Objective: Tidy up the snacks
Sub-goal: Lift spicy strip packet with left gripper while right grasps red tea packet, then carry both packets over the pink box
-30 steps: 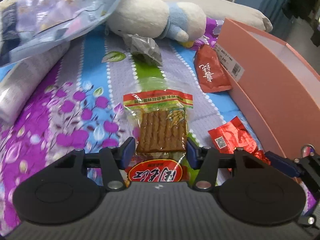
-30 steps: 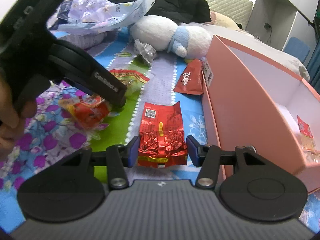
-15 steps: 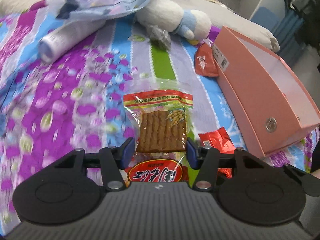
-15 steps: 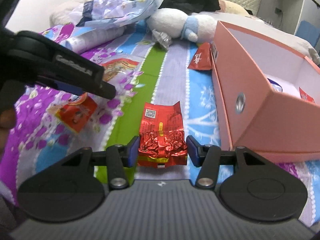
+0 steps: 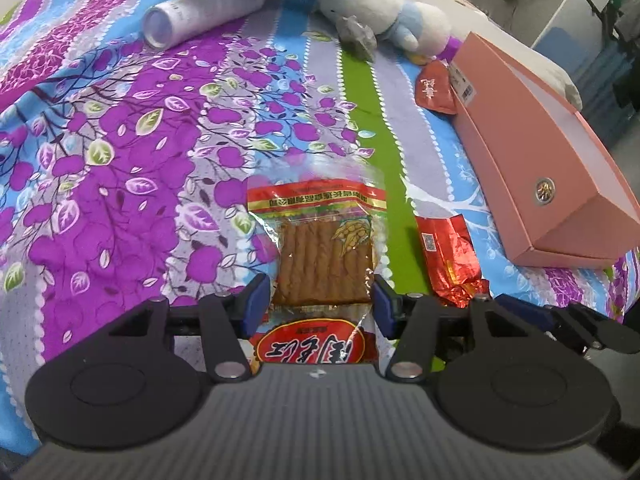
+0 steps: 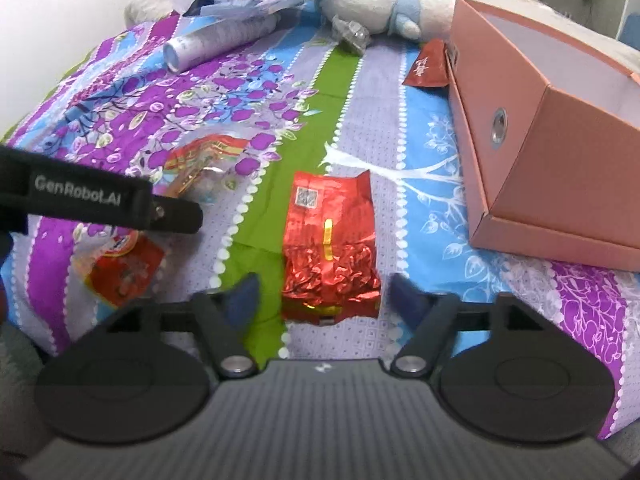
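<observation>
Snacks mostly unsorted: left gripper (image 5: 322, 300) clamps the stick-snack packet (image 5: 320, 256); right gripper (image 6: 323, 292) spread wide around red foil pack (image 6: 330, 246) lying on bed; pink box (image 6: 560, 128) nearby.

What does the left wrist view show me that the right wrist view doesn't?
Left wrist only: the left gripper shut on the clear snack pack of brown sticks, seen head-on.

Right wrist only: the right gripper open, clear of the red foil packet, plus the pink box interior wall.

Both: the red foil packet, pink box, plush toy, dark red sachet and rolled tube.
</observation>
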Demonstrator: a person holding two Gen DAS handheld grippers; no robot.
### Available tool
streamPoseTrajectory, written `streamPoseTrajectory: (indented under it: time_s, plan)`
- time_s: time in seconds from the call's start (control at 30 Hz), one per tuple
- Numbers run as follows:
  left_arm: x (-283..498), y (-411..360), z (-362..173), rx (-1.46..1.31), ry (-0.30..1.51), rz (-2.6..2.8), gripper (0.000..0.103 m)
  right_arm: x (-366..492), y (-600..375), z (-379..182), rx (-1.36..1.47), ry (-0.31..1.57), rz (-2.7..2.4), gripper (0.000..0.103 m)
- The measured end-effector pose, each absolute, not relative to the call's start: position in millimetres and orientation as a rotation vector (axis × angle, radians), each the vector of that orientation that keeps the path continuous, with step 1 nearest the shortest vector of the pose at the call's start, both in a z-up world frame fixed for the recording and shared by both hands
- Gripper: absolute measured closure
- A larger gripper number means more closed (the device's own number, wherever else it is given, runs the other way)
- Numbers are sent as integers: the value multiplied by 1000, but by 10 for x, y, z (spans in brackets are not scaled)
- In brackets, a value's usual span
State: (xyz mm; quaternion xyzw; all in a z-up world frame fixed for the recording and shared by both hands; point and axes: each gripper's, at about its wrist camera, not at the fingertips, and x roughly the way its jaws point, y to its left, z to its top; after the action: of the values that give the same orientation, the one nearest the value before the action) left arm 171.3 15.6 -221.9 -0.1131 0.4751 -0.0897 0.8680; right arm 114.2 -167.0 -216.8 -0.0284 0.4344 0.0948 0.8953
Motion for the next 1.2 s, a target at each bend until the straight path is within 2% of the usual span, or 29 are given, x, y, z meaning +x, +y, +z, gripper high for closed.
streamPoseTrajectory:
  time_s: [0.33, 0.4, 0.47, 0.53, 0.8, 1.2]
  plan:
    - [1688, 234, -2217, -285, 992, -169, 43, 1193, -1624, -2167, -82, 853, 169, 26]
    - [1689, 238, -2205, -297, 991, -164, 43, 1243, -1604, -2207, -99, 870, 161, 40]
    - [1682, 224, -2186, -298, 989, -161, 43, 1276, -1616, -2212, -81, 883, 169, 41]
    - [1684, 207, -2159, -297, 988, -164, 43, 1294, -1636, -2189, -64, 888, 173, 48]
    - [1774, 90, -1935, -291, 973, -189, 43, 1298, -1725, -1904, -57, 843, 132, 48]
    - [2152, -161, -1233, -266, 902, -262, 43, 1519, -1881, -1003, -63, 668, 104, 48]
